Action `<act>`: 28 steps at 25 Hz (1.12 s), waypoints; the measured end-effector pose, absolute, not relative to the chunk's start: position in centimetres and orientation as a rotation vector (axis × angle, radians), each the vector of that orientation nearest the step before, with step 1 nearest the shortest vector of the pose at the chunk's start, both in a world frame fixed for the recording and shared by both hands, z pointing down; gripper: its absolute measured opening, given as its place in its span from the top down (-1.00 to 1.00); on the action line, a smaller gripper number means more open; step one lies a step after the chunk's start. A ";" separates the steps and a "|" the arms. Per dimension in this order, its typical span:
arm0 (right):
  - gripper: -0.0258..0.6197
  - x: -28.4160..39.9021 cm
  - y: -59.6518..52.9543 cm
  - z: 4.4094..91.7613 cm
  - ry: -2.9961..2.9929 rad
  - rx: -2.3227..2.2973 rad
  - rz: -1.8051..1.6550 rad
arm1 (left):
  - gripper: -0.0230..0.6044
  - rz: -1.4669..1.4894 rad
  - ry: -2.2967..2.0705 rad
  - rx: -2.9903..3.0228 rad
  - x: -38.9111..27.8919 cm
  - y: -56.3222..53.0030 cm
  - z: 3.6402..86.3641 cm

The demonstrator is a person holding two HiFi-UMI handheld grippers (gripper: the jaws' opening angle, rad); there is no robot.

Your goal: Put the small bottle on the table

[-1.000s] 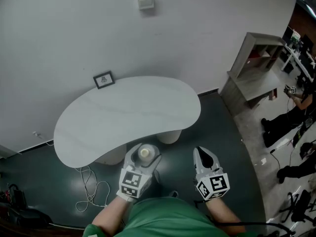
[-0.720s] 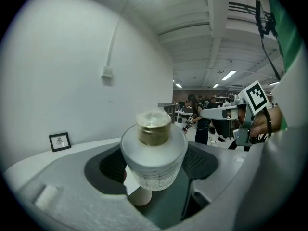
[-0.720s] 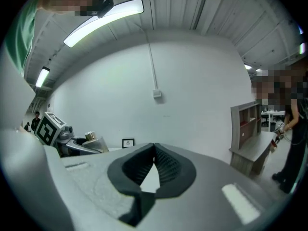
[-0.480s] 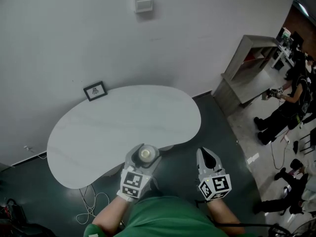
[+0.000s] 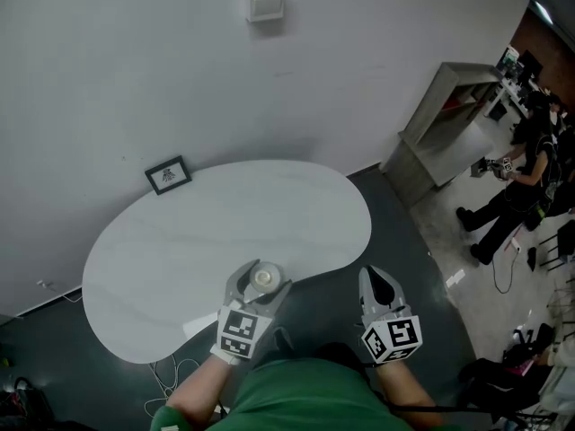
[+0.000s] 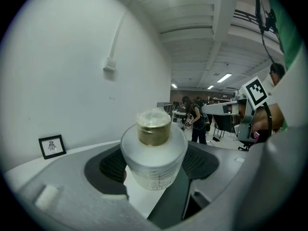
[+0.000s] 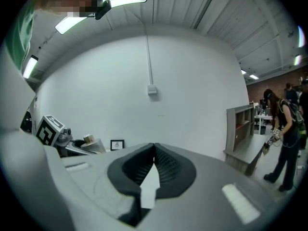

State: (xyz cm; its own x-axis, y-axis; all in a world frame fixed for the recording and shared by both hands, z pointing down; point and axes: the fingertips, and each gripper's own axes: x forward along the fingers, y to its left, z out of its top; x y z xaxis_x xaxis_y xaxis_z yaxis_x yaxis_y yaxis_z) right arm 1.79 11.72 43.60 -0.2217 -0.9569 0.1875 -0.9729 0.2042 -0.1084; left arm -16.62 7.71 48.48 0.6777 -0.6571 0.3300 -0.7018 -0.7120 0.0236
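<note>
A small frosted white bottle [image 6: 153, 155] with a gold cap stands upright between the jaws of my left gripper [image 6: 154, 165], which is shut on it. In the head view the small bottle [image 5: 263, 278] and left gripper [image 5: 260, 281] hang over the near edge of the white kidney-shaped table [image 5: 198, 241]. My right gripper [image 5: 384, 285] is to the right, over the dark floor beside the table, jaws together and empty. In the right gripper view the right gripper [image 7: 154, 160] is shut, and the bottle [image 7: 88, 139] shows at far left.
A small framed picture [image 5: 168, 175] leans on the wall at the table's far left edge. A grey shelf unit [image 5: 449, 115] stands at the right, with people [image 5: 526, 164] beyond it. A white wall box [image 5: 262, 5] is mounted above.
The view has shifted towards the table: the left gripper with the bottle went from over the floor before the table to over its near edge. The right gripper kept its place beside it.
</note>
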 end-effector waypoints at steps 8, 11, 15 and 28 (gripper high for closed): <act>0.92 1.6 10.4 44.9 -2.342 1.899 0.345 | -0.17 0.457 -1.097 2.721 -16.7 5.9 49.7; 0.92 1.9 9.4 45.2 -2.351 1.888 0.350 | -0.17 0.458 -1.103 2.722 -16.2 5.1 49.8; 0.92 2.4 7.5 45.0 -2.390 1.863 0.332 | -0.17 0.462 -1.137 2.721 -15.5 3.7 49.4; 0.92 8.5 -1.9 45.3 -2.493 1.709 0.355 | -0.17 0.472 -1.288 2.647 -9.3 -4.5 49.0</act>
State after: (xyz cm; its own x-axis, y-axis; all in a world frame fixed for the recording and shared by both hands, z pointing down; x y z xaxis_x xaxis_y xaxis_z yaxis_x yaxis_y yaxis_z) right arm 8.50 -1.86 45.28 -0.3658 -0.9064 0.2114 -0.9293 0.3435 -0.1354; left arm -9.32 -4.50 48.98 0.5791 -0.7370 0.3484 -0.7876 -0.6162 0.0056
